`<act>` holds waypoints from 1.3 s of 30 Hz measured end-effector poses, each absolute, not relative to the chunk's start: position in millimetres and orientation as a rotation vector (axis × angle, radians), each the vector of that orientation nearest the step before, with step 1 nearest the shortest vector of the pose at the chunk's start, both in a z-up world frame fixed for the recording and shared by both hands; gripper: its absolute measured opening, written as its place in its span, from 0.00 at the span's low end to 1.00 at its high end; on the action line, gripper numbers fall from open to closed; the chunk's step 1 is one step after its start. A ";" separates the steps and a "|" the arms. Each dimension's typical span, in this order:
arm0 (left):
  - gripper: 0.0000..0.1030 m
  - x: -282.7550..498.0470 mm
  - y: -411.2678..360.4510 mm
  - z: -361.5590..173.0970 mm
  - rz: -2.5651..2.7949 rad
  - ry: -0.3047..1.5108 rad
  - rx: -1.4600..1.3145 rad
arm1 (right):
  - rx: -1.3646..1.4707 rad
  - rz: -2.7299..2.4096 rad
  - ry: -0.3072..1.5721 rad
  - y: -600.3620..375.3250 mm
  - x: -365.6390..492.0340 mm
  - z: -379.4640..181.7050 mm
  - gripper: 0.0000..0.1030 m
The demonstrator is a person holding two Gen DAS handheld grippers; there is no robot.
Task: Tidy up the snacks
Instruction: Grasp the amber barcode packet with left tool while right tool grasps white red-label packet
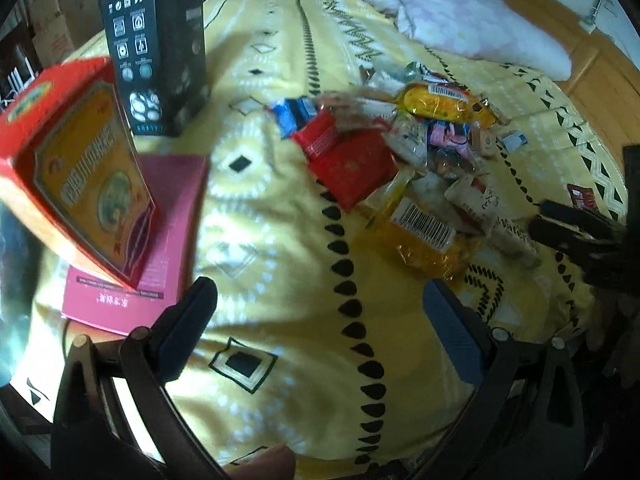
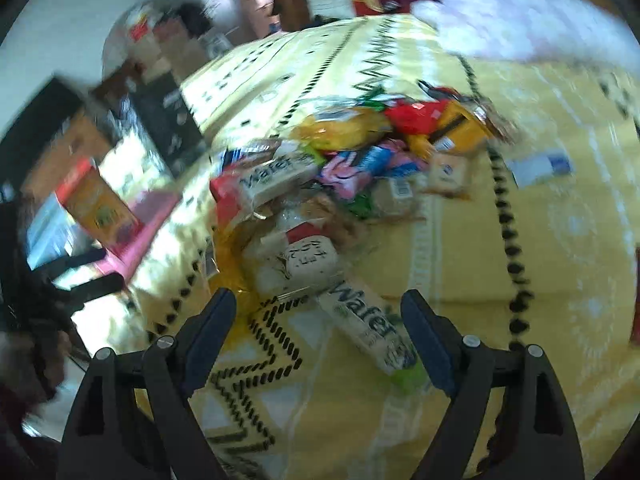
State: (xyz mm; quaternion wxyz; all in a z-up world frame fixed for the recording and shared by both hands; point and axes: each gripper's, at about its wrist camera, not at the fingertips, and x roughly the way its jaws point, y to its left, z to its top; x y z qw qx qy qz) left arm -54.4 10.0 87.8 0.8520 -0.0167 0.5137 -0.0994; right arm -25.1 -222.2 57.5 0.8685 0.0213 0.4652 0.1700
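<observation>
Lying between spread fingers (image 2: 424, 336) (unpinched): wafer pack (image 2: 366, 326)

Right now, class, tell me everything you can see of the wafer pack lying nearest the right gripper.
The wafer pack is a long, narrow packet in pale cream, glossy wrapping, with "Wafer" in dark green letters along its length. It lies flat on the yellow patterned bedspread, slanting between the open fingers of the right gripper, untouched by them. Its far end meets the snack pile, against a white packet; a bright green scrap shows at its near end.
</observation>
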 end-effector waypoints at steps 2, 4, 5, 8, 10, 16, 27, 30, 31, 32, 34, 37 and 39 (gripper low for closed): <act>1.00 -54.5 9.8 85.7 -0.227 1.097 -0.061 | 0.004 0.366 0.977 -207.4 -9.2 51.2 0.84; 1.00 -52.7 11.0 82.0 -0.247 1.122 -0.110 | -0.034 0.343 1.005 -195.9 11.0 40.1 0.84; 1.00 -51.8 11.4 78.9 -0.260 1.139 -0.141 | -0.044 0.342 1.022 -191.6 21.4 32.1 0.84; 1.00 -48.7 8.6 67.8 -0.306 1.195 -0.248 | -0.081 0.361 1.099 -180.0 36.3 7.5 0.61; 1.00 -46.8 3.2 61.7 -0.330 1.218 -0.320 | -0.061 0.345 1.066 -185.4 28.3 11.1 0.50; 1.00 -28.9 -30.4 43.4 -0.348 1.235 -0.480 | 0.108 0.308 0.947 -215.8 -6.7 40.3 0.41; 0.54 -9.3 -46.2 25.0 -0.305 1.243 -0.481 | 0.239 0.319 0.955 -224.9 -60.9 37.5 0.41; 0.47 -14.6 -55.9 38.7 -0.314 1.211 -0.296 | 0.231 0.331 0.990 -218.6 -68.0 22.8 0.41; 0.45 -17.4 -55.9 42.7 -0.320 1.207 -0.236 | 0.223 0.328 1.000 -216.3 -69.3 18.2 0.41; 0.45 -19.3 -55.0 47.1 -0.326 1.209 -0.173 | 0.208 0.323 1.009 -213.8 -70.7 13.6 0.41; 0.45 -17.8 -51.0 49.7 -0.373 1.238 -0.084 | 0.171 0.311 1.021 -209.9 -74.2 7.4 0.41; 0.45 -11.6 -44.4 44.5 -0.467 1.310 -0.010 | 0.179 0.308 1.036 -210.6 -74.8 0.2 0.43; 0.51 -5.7 -39.1 40.8 -0.499 1.332 -0.013 | 0.184 0.304 1.039 -211.8 -74.3 -3.5 0.44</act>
